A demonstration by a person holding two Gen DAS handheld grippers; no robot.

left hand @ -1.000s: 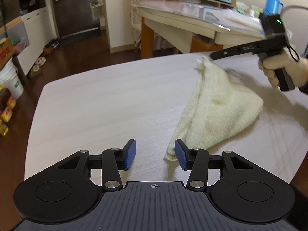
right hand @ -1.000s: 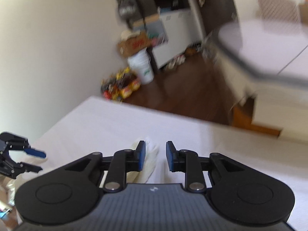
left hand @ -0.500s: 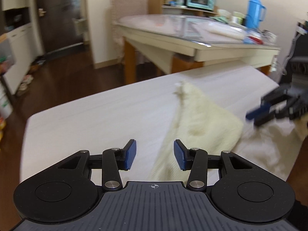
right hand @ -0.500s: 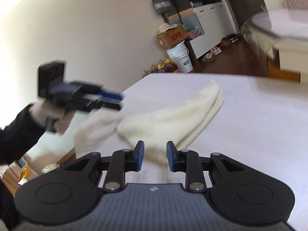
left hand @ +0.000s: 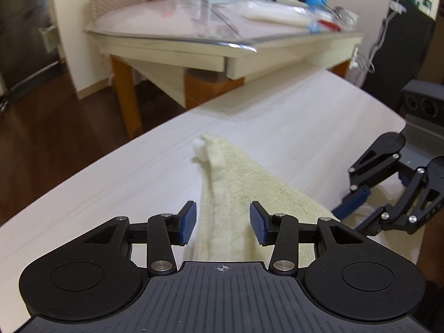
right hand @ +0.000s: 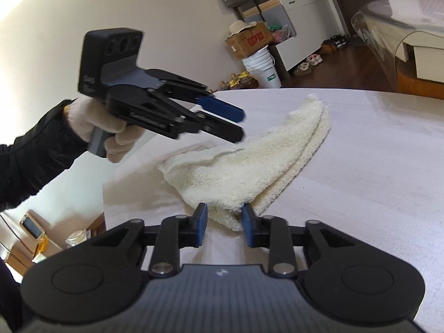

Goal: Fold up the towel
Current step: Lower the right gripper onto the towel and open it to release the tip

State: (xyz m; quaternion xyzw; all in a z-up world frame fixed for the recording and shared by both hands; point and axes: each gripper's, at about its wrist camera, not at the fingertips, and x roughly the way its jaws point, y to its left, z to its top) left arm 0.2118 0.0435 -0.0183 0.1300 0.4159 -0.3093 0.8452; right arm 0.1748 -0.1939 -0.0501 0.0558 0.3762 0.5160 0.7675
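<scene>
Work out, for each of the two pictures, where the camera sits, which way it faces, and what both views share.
Left wrist: sits on the left gripper, looking along the towel toward a glass-topped table; its own open fingers show, with the right gripper at the right edge.
Right wrist: sits on the right gripper, facing the towel, a wall and a bucket; its jaws are closing at the towel's near corner; a gloved hand holds the left gripper.
Shared: towel, white table, each other's gripper.
</scene>
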